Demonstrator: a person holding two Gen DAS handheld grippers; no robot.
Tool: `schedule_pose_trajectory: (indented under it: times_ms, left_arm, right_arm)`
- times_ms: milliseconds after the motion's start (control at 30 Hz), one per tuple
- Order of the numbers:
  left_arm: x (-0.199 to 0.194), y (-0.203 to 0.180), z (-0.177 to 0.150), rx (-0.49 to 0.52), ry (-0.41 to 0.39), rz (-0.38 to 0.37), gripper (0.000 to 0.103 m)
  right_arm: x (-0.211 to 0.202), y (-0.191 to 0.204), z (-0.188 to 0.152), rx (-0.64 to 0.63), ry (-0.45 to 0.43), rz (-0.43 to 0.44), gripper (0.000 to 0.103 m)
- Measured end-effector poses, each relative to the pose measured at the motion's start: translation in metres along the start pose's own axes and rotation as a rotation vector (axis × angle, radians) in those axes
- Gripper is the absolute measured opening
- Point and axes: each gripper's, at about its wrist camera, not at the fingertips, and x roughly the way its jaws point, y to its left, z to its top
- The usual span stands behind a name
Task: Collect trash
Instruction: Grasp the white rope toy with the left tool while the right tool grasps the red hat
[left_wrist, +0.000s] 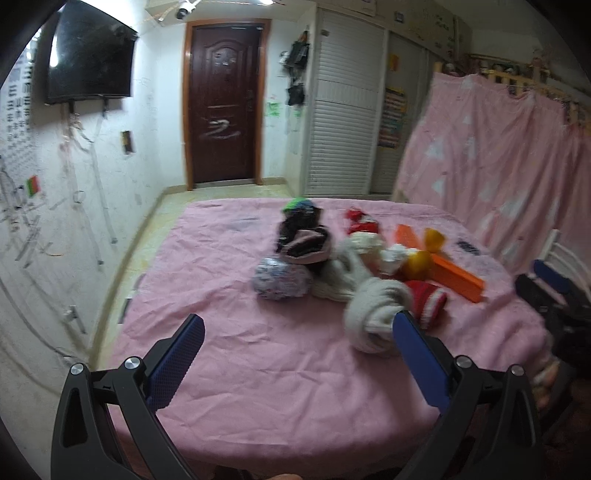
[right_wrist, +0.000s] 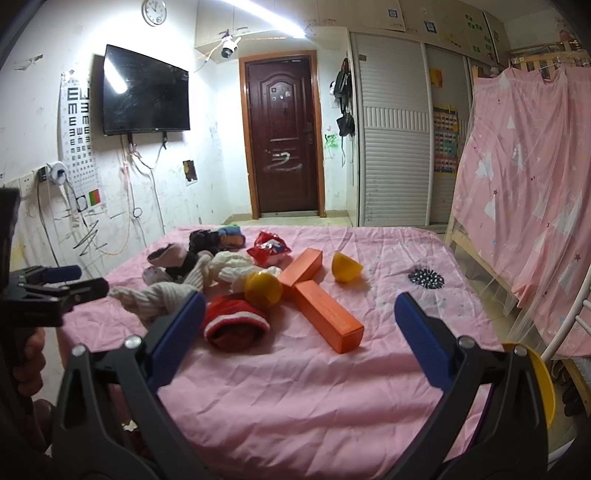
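On the pink bed (right_wrist: 314, 387) lie two orange boxes (right_wrist: 328, 320) (right_wrist: 301, 266), two yellow plastic shell halves (right_wrist: 263, 288) (right_wrist: 345, 266), a red snack wrapper (right_wrist: 269, 248) and a pile of rolled socks and knit hats (right_wrist: 192, 273). My right gripper (right_wrist: 299, 336) is open and empty above the near bed, just short of the nearer orange box. My left gripper (left_wrist: 295, 350) is open and empty, its right finger beside a white knit roll (left_wrist: 373, 306). The boxes (left_wrist: 456, 278) and wrapper (left_wrist: 360, 221) also show in the left wrist view.
A black comb head (right_wrist: 425, 278) lies on the bed at right. A yellow bin rim (right_wrist: 539, 380) shows at the bed's near right corner. A pink curtain (right_wrist: 528, 206) hangs on the right. A door (right_wrist: 282, 147) and TV (right_wrist: 146, 92) are on the far walls.
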Motion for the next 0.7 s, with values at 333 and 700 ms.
schedule_pose_trajectory:
  times_ms: [333, 700]
  left_arm:
    - [0.017, -0.040, -0.020, 0.104, 0.054, -0.175, 0.095]
    - [0.065, -0.048, -0.002, 0.080, 0.124, -0.084, 0.070]
  right_arm:
    - [0.025, -0.003, -0.006, -0.021, 0.066, 0.047, 0.098]
    - [0.057, 0.011, 0.000, -0.069, 0.132, 0.160, 0.098]
